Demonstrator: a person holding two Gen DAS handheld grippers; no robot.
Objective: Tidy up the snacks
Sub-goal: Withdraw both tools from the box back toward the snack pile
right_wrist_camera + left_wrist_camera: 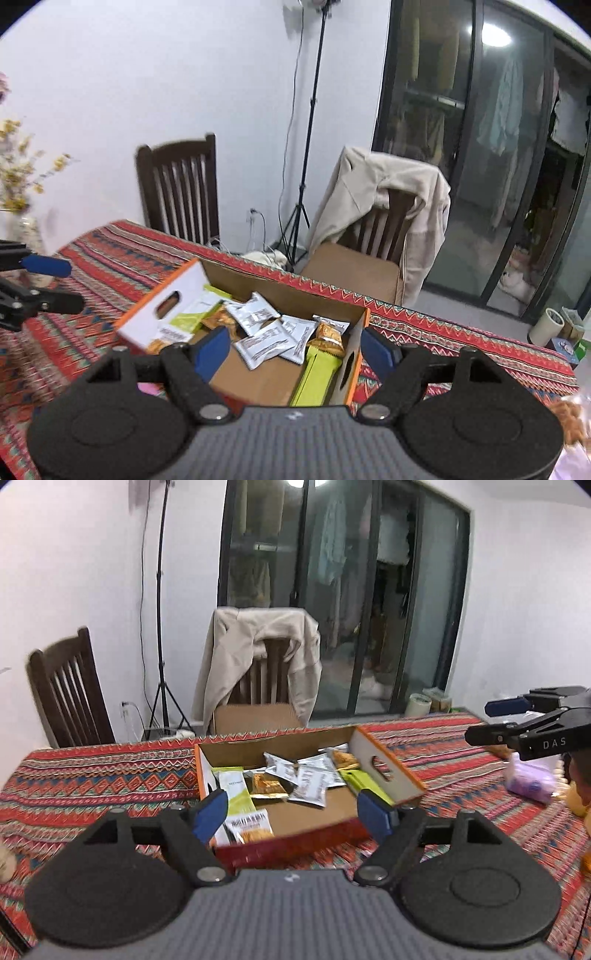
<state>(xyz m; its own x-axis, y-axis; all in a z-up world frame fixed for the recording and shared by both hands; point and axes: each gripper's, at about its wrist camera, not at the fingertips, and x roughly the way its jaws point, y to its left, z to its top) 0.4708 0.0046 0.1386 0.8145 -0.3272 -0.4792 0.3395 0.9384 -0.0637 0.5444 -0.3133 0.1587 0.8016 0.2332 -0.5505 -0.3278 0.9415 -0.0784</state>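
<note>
Snacks fill an open cardboard box (384,771) resting on the patterned tablecloth (92,779), just ahead of both grippers. Left gripper (293,814) hangs above the box's near wall, its 2 blue pads (210,812) spread wide with nothing between them. Right gripper (295,349) hangs over the box's near right corner, jaws likewise wide and empty. Inside the box, green-and-white packets (236,794) lie to the left, silver sachets (310,781) in the middle, and orange biscuit packs (267,786) among them.
</note>
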